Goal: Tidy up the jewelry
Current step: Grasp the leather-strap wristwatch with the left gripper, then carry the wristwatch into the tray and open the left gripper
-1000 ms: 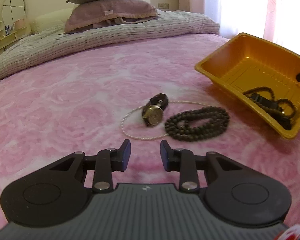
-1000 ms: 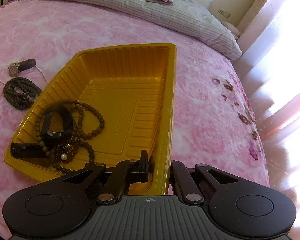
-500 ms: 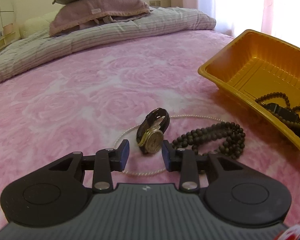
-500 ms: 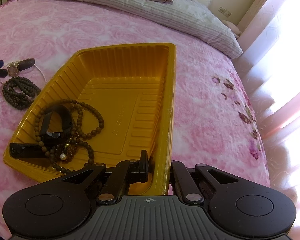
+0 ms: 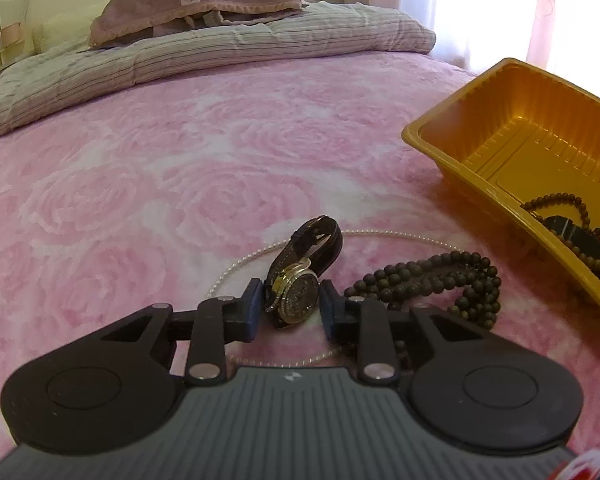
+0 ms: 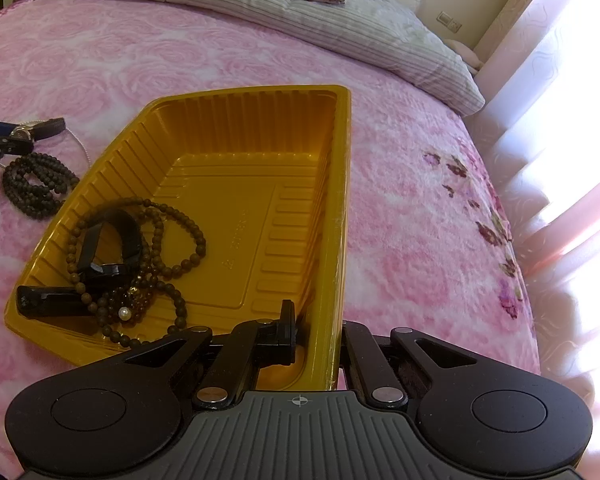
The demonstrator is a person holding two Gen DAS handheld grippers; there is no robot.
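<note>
A gold-faced watch (image 5: 298, 298) with a dark strap lies on the pink blanket, on a thin pearl necklace (image 5: 392, 235). My left gripper (image 5: 290, 306) straddles the watch face. Its jaws are closing, with the pads close beside the case and a sliver of gap on the right. A coiled string of dark beads (image 5: 440, 280) lies just right of the watch. My right gripper (image 6: 318, 328) is shut on the near wall of the yellow tray (image 6: 342, 200). The tray holds brown bead strings and black bands (image 6: 112, 240). The left gripper's fingertips (image 6: 4, 146) show at the right wrist view's left edge.
The bed's pink rose blanket (image 5: 160, 184) spreads far to the left and ahead. A striped quilt (image 5: 220, 52) and stacked pillows (image 5: 196, 0) lie at the head. Bright curtains (image 6: 560, 80) run along the bed's right side.
My left gripper has moved forward and down to the watch, which now sits between its jaws, and the jaws have narrowed. The right gripper and tray have stayed still.
</note>
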